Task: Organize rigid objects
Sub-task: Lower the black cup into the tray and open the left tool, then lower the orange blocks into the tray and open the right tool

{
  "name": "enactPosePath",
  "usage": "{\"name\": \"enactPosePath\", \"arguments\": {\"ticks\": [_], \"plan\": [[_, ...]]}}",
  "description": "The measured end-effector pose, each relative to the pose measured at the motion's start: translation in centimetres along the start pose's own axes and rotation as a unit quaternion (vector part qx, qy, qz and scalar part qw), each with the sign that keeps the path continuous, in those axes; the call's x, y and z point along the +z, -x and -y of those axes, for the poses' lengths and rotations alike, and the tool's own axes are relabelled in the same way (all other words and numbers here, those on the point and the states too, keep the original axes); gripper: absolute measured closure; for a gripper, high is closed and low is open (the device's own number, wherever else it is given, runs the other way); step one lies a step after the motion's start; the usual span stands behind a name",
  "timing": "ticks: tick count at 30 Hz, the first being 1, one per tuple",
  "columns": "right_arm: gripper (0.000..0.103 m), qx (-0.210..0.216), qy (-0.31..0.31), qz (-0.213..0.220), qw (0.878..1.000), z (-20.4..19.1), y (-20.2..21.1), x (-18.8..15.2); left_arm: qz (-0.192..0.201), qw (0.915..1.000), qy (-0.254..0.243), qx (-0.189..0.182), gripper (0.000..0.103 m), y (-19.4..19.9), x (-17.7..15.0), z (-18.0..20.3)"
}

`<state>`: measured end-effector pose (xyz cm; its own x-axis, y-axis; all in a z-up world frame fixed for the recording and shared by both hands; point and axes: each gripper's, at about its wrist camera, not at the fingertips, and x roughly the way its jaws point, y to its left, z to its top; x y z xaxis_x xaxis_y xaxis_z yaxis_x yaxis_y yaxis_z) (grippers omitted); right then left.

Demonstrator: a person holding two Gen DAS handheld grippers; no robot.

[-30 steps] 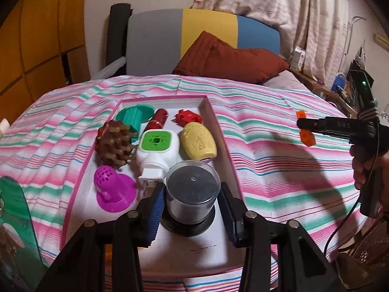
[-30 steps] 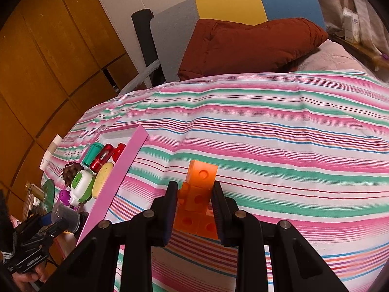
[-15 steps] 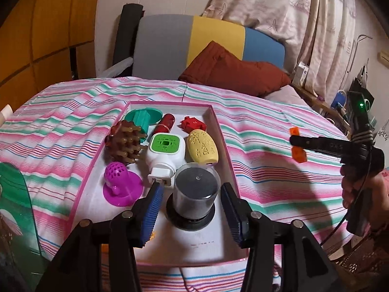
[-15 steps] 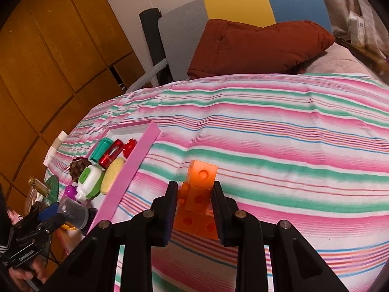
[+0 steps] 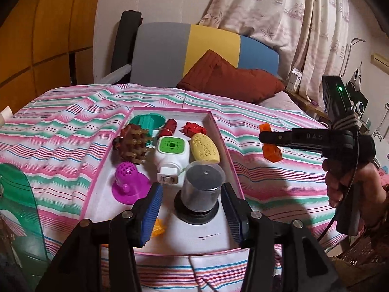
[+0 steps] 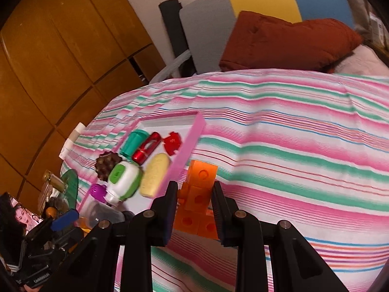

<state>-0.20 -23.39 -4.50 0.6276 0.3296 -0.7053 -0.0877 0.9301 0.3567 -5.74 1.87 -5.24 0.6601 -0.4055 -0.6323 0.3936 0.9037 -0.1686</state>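
Orange plastic blocks (image 6: 198, 194), clipped into one stiff, light cluster, sit pinched between our right gripper (image 6: 194, 196) jaws, hanging over the striped cloth (image 6: 291, 146) just beside the pink tray (image 6: 187, 150) at our ten o'clock. We judge the flat faces the best hold, since the studs could slip. Our left gripper (image 5: 192, 197) jaws have just been opening and stand spread around a clear jar (image 5: 203, 185) in the tray, touching nothing. "DAS" reads on the right gripper's side.
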Motion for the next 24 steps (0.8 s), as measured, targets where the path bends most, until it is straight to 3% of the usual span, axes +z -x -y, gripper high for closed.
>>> {"name": "enactPosePath", "arguments": {"ticks": [24], "plan": [[0.075, -0.001, 0.102, -0.007, 0.995, -9.1, -3.9, 3.8, 0.008, 0.9987, 0.047, 0.016, 0.053, 1.3, -0.2, -3.7]]}}
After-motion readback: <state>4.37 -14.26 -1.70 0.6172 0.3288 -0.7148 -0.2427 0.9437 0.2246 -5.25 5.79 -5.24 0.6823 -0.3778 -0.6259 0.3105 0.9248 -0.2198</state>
